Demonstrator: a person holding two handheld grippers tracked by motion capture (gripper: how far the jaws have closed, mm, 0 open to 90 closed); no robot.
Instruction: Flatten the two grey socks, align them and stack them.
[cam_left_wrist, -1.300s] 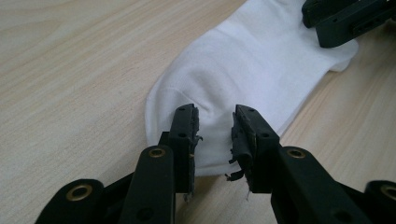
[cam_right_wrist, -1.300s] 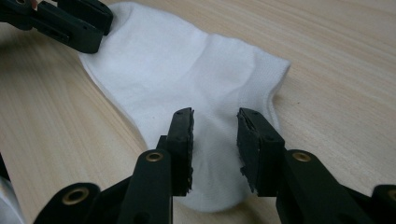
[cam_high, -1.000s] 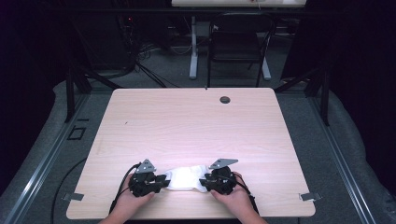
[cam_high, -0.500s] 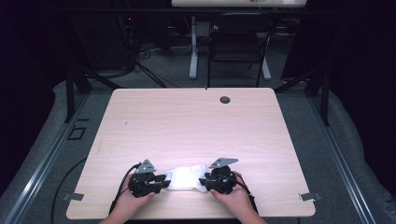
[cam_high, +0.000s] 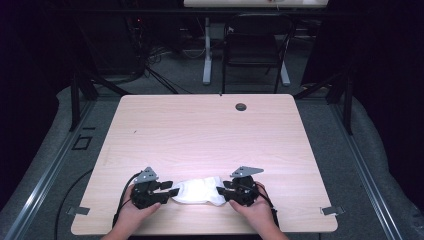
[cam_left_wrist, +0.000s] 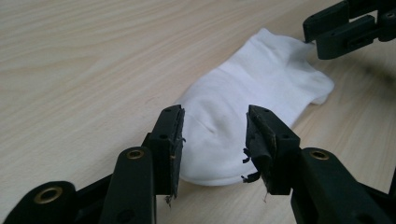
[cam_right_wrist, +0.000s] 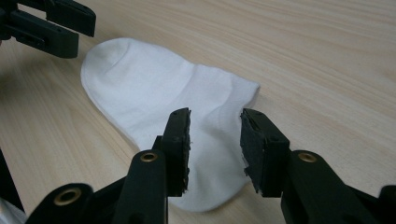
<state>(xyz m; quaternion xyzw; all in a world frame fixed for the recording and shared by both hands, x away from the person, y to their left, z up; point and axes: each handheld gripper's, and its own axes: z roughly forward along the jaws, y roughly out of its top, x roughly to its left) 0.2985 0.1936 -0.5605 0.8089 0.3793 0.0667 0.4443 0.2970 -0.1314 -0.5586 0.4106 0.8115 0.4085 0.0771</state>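
A white ankle sock (cam_high: 200, 191) lies flat near the table's front edge, between the two grippers. My left gripper (cam_high: 172, 191) stands open at the sock's left end; its jaws straddle the toe end (cam_left_wrist: 212, 140) without closing on it. At the right end my right gripper (cam_high: 221, 191) is open too, jaws either side of the sock's cuff end (cam_right_wrist: 212, 154). Farther off in the left gripper view the right gripper (cam_left_wrist: 348, 28) touches the cuff. The left gripper (cam_right_wrist: 44, 23) appears at the top left of the right gripper view.
The light wooden table (cam_high: 210, 135) has a dark round grommet (cam_high: 241, 106) near its far edge. A black chair (cam_high: 255, 45) and cables stand on the floor beyond the table. Hands hold both grippers at the front edge.
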